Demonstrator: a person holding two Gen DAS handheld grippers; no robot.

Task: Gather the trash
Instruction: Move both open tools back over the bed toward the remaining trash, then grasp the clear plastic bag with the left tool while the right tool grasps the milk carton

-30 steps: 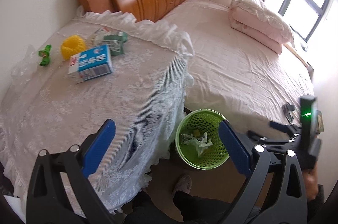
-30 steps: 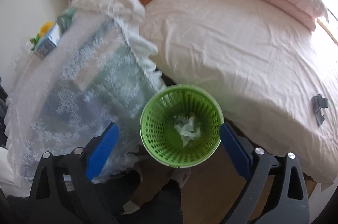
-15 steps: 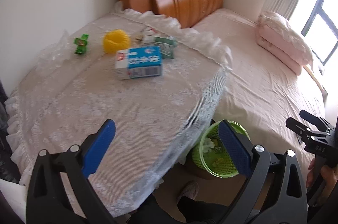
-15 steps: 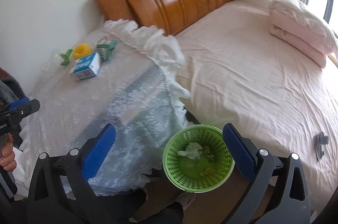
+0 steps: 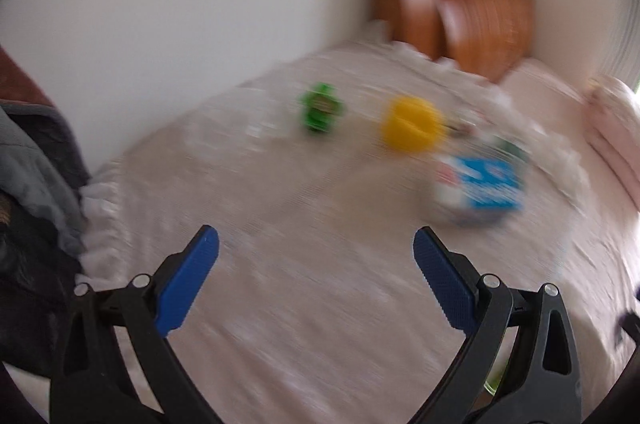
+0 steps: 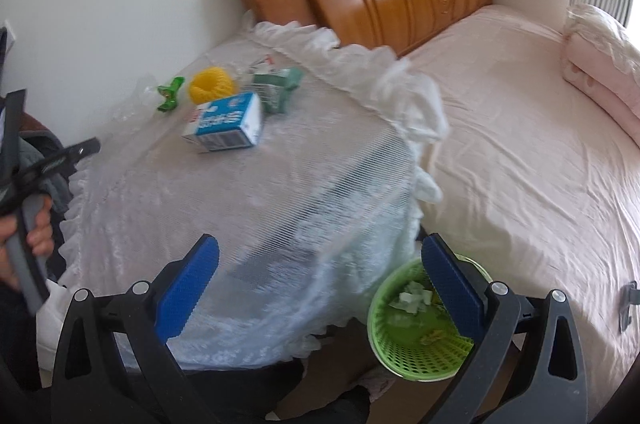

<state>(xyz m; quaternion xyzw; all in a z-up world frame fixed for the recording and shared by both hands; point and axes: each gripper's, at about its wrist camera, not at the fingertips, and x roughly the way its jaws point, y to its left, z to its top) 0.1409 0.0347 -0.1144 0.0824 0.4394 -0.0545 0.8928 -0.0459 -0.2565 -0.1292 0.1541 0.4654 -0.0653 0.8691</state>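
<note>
Lace-covered table (image 6: 248,191) beside pink bed (image 6: 520,143); both hand-held grippers (image 5: 316,256) (image 6: 320,260) spread wide, empty.

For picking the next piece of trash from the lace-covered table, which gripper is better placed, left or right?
Probably the left. The left gripper is open, empty, over the table, facing the yellow ball and blue carton. The right gripper is also open but farther back, near the green bin.
</note>
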